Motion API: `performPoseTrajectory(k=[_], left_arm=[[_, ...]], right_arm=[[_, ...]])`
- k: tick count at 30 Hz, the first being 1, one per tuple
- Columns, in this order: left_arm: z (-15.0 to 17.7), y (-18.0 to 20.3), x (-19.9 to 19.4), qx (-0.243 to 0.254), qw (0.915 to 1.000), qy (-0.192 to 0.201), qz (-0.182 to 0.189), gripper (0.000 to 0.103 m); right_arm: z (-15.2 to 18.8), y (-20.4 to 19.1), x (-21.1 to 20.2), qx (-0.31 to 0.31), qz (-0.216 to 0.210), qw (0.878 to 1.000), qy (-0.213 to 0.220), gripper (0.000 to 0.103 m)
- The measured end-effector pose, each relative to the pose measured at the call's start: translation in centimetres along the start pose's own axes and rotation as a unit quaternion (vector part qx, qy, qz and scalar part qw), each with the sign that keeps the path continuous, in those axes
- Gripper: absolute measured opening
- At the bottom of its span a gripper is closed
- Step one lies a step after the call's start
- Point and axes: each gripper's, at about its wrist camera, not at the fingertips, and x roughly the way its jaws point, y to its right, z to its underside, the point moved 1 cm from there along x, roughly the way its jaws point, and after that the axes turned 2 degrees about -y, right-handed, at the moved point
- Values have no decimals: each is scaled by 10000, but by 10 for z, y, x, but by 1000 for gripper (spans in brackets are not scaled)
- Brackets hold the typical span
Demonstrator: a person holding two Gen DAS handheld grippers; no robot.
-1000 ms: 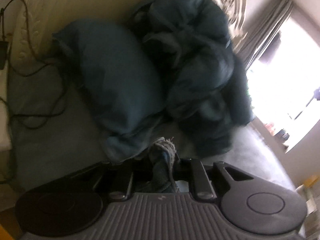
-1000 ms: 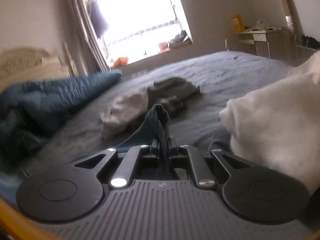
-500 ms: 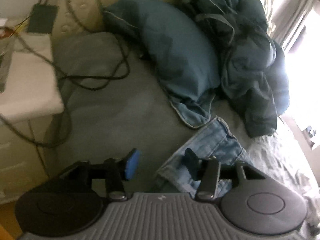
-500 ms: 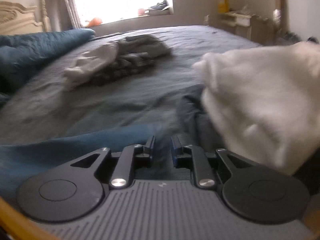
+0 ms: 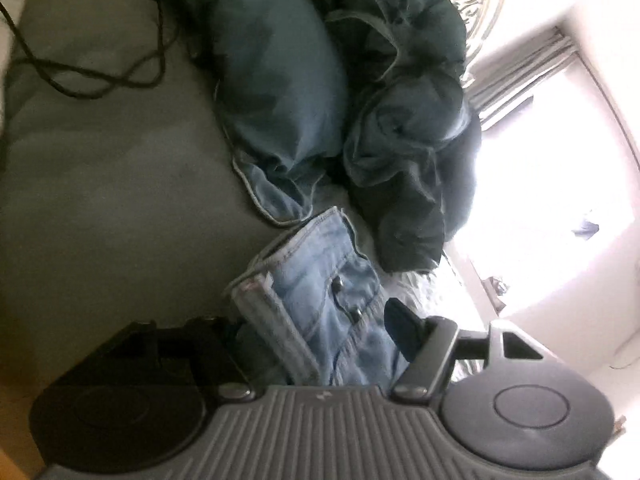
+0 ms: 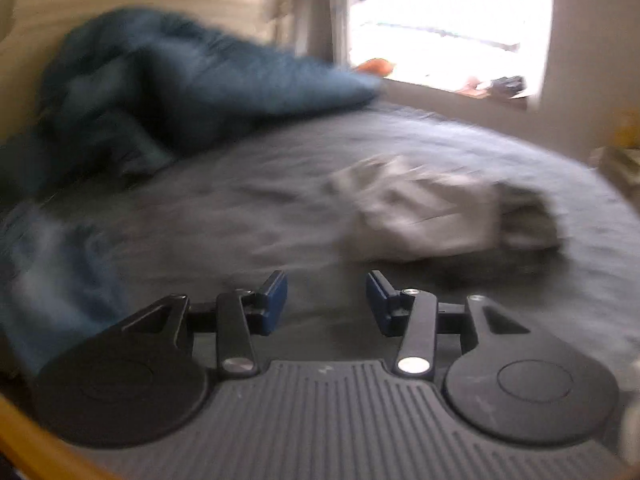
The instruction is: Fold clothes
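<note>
Left wrist view: the left gripper [image 5: 320,336] is letting go, jaws spreading, and the jeans [image 5: 316,280] it clamped a second ago now lie loose on the grey bedsheet [image 5: 120,200], waistband between the pads but unpinched, just beside the teal pillow [image 5: 276,80] and crumpled duvet [image 5: 404,120]. Right wrist view, badly blurred: the right gripper [image 6: 327,300] is opening too, nothing between its blue pads [image 6: 274,300]; the fabric it pinched is gone, and it has swung toward the pale garment pile [image 6: 432,216]. Jeans look set down, next piece likely coming
</note>
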Motion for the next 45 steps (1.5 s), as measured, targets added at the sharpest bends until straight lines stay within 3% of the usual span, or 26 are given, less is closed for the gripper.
performPoseTrajectory(k=[1, 2, 3, 6, 11, 15, 19, 24, 26, 30, 36, 39, 40, 42, 43, 45], left_arm=[[-2, 2, 6, 36, 10000, -22, -41, 66], [-3, 6, 8, 117, 9999, 14, -47, 48], [-5, 10, 9, 198, 9998, 50, -53, 13], [-3, 24, -7, 296, 9986, 329, 283, 14], [4, 72, -33, 889, 9932, 561, 496, 14], [7, 100, -34, 1363, 9890, 516, 232, 14], [8, 104, -34, 1365, 9895, 473, 14, 14], [5, 109, -38, 1238, 9910, 414, -285, 14], [6, 111, -38, 1251, 9902, 448, -440, 14], [7, 119, -36, 1395, 9868, 460, -683, 15], [4, 128, -35, 1531, 9840, 394, -825, 15], [4, 128, -35, 1445, 9856, 368, -802, 15], [4, 127, -37, 1397, 9865, 368, -766, 15], [5, 125, -39, 1353, 9872, 394, -745, 15], [6, 124, -39, 1345, 9873, 404, -744, 15], [8, 122, -39, 1338, 9874, 417, -739, 15]], right_arm=[[5, -5, 11, 57, -106, 9998, -178, 43], [8, -7, 19, 133, -167, 9992, -325, 43], [13, -4, 21, 203, -139, 9989, -405, 43], [29, 9, 15, 388, 126, 9977, -546, 43], [58, 52, -24, 527, 969, 9927, -496, 43], [89, 86, -65, 928, 1255, 9871, -367, 43], [131, 121, -103, 1536, 1656, 9737, -304, 43], [191, 168, -156, 2548, 1635, 9529, -185, 45], [213, 188, -163, 3040, 1489, 9407, -194, 49], [254, 205, -159, 4072, 471, 9118, -257, 50], [307, 187, -149, 5402, -593, 8394, -40, 58], [313, 184, -142, 5669, -701, 8202, 310, 72], [314, 184, -138, 5769, -797, 8118, 435, 83], [317, 185, -136, 6000, -936, 7916, 678, 87], [317, 184, -137, 6045, -947, 7877, 721, 86], [314, 183, -145, 5982, -939, 7914, 832, 77]])
